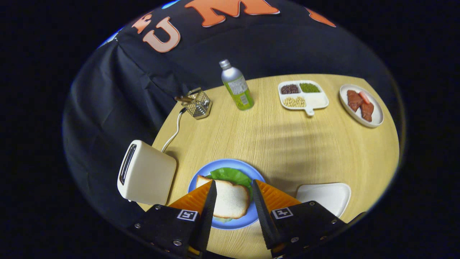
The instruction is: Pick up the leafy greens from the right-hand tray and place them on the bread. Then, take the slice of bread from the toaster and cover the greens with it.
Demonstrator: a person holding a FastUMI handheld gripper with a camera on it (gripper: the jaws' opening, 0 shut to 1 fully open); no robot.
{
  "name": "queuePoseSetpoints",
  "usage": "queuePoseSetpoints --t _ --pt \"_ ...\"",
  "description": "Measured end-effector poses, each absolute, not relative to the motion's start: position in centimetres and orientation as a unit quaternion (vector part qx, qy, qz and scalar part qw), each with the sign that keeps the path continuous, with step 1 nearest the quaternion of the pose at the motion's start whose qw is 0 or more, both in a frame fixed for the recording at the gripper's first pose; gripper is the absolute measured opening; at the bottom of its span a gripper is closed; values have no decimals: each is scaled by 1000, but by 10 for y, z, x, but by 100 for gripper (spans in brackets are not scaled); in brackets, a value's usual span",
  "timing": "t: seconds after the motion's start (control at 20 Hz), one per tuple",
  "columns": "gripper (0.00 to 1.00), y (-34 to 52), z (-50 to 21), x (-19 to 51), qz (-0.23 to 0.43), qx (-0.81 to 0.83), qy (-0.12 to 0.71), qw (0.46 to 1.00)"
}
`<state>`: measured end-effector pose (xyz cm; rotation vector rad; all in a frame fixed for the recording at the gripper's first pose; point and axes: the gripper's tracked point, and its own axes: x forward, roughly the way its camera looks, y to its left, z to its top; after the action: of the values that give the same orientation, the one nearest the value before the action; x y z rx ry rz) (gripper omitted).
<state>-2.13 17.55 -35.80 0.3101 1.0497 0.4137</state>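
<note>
Your gripper (233,183) hangs above the near edge of the round wooden table (287,144), tilted downward so it looks over the blue plate (251,216). Its fingers stand apart with nothing clamped between them, one on each side of the bread slice (230,199), which lies in the gap beneath them. You cannot tell from here whether the fingers touch the bread or hover just over it.

That slice sits on top of the leafy greens (230,175), whose edge shows past the far side of the bread, and all of it rests on the plate. Just left of the plate stands the cream toaster (145,174), its slot facing up, its white cord (174,131) running back across the table. To the right of the plate, beside your right finger, lies a white tray (329,196).

Beyond the fingers, well apart from the plate, you see a small wire basket (199,104), a metal bottle with a green label (237,86), a divided white dish of beans (302,94) and a white plate of meat slices (361,105).
</note>
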Motion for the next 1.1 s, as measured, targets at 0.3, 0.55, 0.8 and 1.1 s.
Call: queuePoseSetpoints --t 0.3,0.55,0.8,1.1 --pt "65 147 -254 17 187 130 384 895" --pt "67 122 -169 34 173 113 297 932" --pt "70 100 -85 40 151 101 209 961" --pt "89 70 -14 40 113 72 120 984"
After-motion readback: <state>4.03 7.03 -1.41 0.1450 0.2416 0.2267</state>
